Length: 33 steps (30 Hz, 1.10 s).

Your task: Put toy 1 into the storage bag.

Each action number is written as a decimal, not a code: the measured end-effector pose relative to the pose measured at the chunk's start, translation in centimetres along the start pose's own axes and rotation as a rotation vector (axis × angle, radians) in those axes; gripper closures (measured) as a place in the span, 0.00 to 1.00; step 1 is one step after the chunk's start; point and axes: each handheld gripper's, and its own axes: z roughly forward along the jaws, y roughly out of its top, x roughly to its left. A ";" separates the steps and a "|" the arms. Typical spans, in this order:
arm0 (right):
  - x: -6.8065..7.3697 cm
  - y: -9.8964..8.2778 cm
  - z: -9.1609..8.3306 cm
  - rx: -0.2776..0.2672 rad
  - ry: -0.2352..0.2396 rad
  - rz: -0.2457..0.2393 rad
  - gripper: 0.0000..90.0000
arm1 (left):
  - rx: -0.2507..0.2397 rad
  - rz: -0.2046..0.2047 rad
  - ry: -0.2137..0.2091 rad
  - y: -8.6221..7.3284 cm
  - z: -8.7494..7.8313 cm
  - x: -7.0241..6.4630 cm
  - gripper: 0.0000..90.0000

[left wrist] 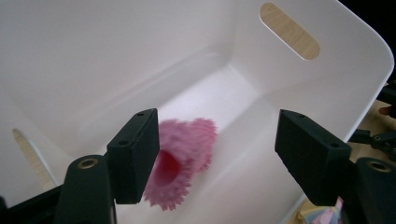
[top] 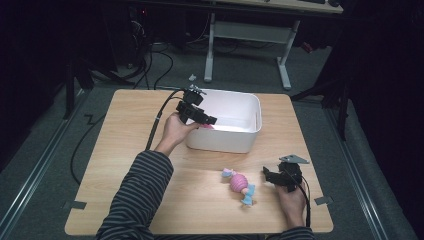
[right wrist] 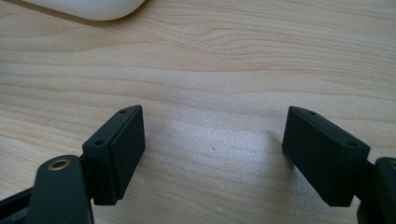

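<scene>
wooden table (top: 125,165), dark room. left gripper (top: 207,121) hangs over white bin (top: 250,135), jaws apart, gripping nothing; blurred pink spiky toy (left wrist: 184,161) in the bin between them, beside one pad. right gripper (top: 270,176) at near right, open, empty; pink doll (top: 239,184) just left.

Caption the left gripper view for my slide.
Open left claw above a white bin, a fuzzy pink toy beside one jaw.

You've got one white bin (top: 235,131) upper middle of the frame, one fuzzy pink toy (left wrist: 184,161) inside it, one pink-and-blue doll (top: 239,186) lower right on the worktop (top: 130,150), and two grippers: left (top: 212,120), right (top: 264,172).
</scene>
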 end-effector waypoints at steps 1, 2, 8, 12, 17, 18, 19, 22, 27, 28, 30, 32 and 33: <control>0.0 0.0 0.0 0.000 0.000 0.000 0.23 | -0.009 0.005 0.014 0.0 -0.6 0.0 0.34; 0.0 0.0 0.0 0.000 0.000 0.000 0.23 | -0.019 0.004 0.017 -0.1 -0.9 0.1 0.34; 0.0 0.0 0.0 0.000 0.000 0.000 0.23 | -0.065 0.018 0.048 -0.5 -3.1 0.0 0.34; 0.0 0.0 0.0 0.000 0.000 0.000 0.23 | -0.085 0.023 0.067 -1.0 -4.5 0.2 0.34; 0.0 0.0 0.0 0.000 0.000 0.000 0.23 | -0.109 0.016 0.088 -1.7 -5.9 0.6 0.35; 0.0 0.0 0.0 0.000 0.000 0.000 0.23 | -0.109 0.016 0.088 -1.7 -5.9 0.6 0.35; 0.0 0.0 0.0 0.000 0.000 0.000 0.23 | -0.113 0.015 0.092 -1.9 -6.1 0.6 0.35; 0.0 0.0 0.0 0.000 0.000 0.000 0.23 | -0.121 0.010 0.102 -2.7 -6.7 0.8 0.35; 0.0 0.0 0.0 0.000 0.000 0.000 0.23 | -0.122 0.013 0.119 -3.3 -7.5 0.8 0.35; 0.0 0.0 0.0 0.000 0.000 0.000 0.23 | -0.125 0.018 0.122 -3.4 -7.7 0.7 0.35; 0.0 0.0 0.0 0.000 0.000 0.000 0.23 | -0.125 0.027 0.126 -3.6 -8.1 0.5 0.35; 0.0 0.0 0.0 0.000 0.000 0.000 0.23 | -0.126 0.029 0.130 -3.6 -8.2 0.4 0.35; 0.0 0.0 0.0 0.000 0.000 0.000 0.23 | -0.135 0.032 0.137 -3.8 -8.6 0.3 0.35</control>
